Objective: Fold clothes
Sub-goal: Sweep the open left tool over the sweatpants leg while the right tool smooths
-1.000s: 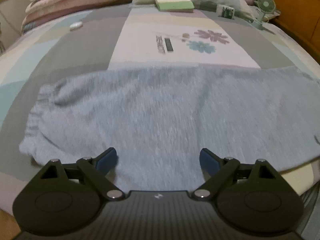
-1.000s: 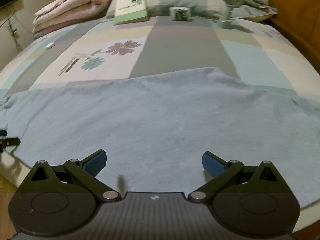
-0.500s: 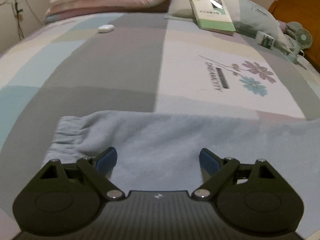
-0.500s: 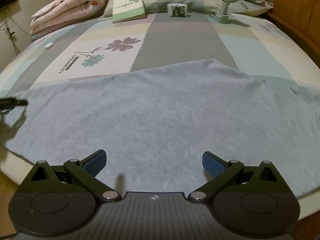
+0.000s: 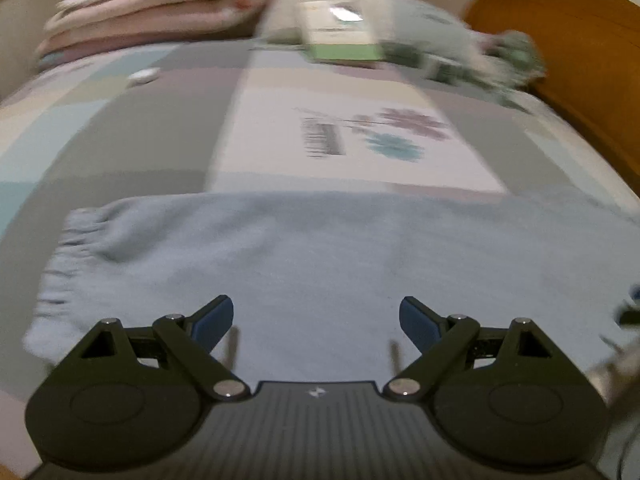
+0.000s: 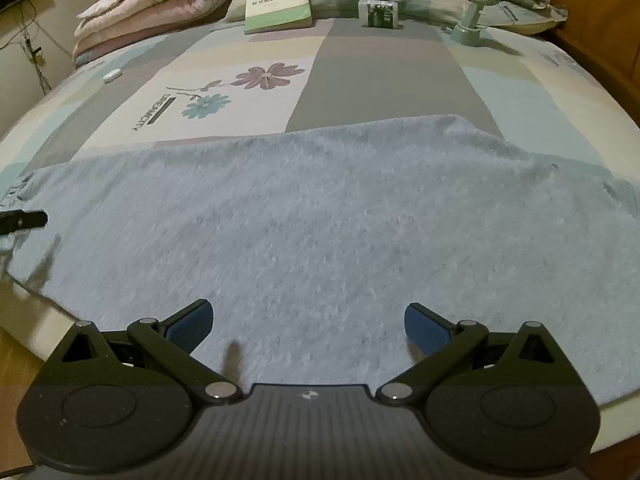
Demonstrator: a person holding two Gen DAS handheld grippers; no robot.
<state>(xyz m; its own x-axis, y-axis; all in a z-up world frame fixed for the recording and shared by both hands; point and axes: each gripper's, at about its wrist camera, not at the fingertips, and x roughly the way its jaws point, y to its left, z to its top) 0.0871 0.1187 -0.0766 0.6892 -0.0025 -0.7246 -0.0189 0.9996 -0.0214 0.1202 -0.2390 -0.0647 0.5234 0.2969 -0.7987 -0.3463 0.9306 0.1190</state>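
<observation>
A pale blue fleece garment [image 6: 340, 220] lies spread flat across the near part of the bed. Its gathered elastic cuff [image 5: 68, 256] shows at the left in the left wrist view, where the garment [image 5: 320, 264] fills the lower half. My left gripper [image 5: 316, 318] hovers open just above the cloth near that cuff end, nothing between its blue pads. My right gripper [image 6: 306, 322] is open over the wider part of the garment, near the bed's front edge. The left gripper's tip [image 6: 24, 219] pokes in at the far left of the right wrist view.
The patchwork bedsheet [image 6: 384, 80] carries a green book [image 6: 278, 2], a small box [image 6: 378, 12], a mint desk fan [image 6: 476, 0] and a small white object [image 6: 112, 75]. A folded pink quilt [image 6: 152, 4] and pillow sit at the head. A wooden headboard [image 5: 568, 64] stands right.
The left wrist view has swung right and pulled back slightly, so more of the garment and the cuff show; it is blurred by motion. The right gripper moved slightly forward. Both stay open.
</observation>
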